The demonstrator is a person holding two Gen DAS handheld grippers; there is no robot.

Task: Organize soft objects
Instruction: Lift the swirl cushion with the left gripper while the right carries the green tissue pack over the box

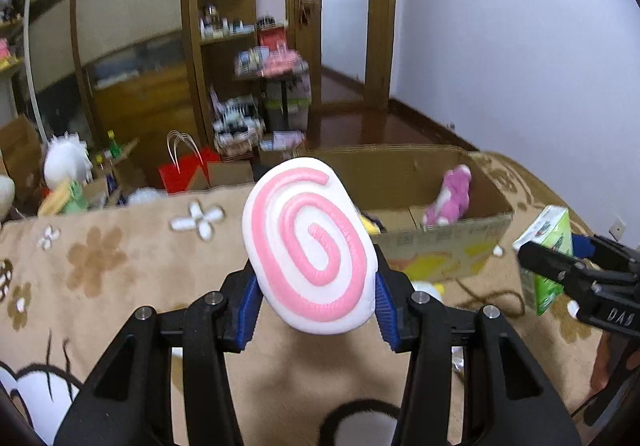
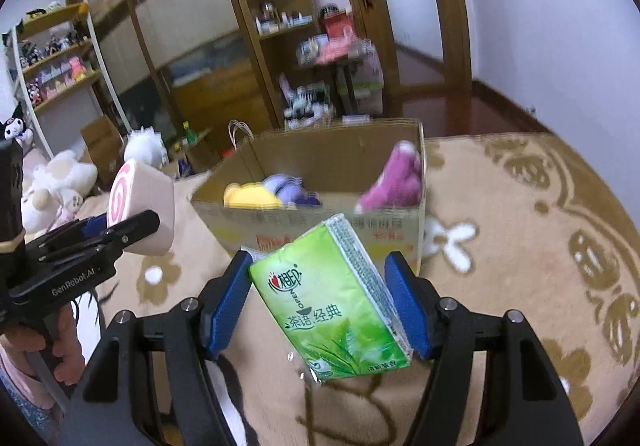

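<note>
Three plush toys in box (image 2: pixel 320 222) (purple (image 2: pixel 394 182), yellow (image 2: pixel 248 198), lilac (image 2: pixel 286 186))

Under you lies a tan blanket (image 2: pixel 520 206) spread over the bed, filling the lower half of both views. It is patterned with brown flowers, white flowers and dark brown scrolls, and a large white cartoon shape outlined in black sits at the lower left of the left wrist view. Directly on it, at centre right of the left wrist view and centre of the right wrist view, stands an open cardboard box (image 1: pixel 440 246). Its base rests flat on the blanket. At the far left of the right wrist view you can see cream plush toys (image 2: pixel 56 182) near the blanket's edge; whether they touch it is unclear.
</note>
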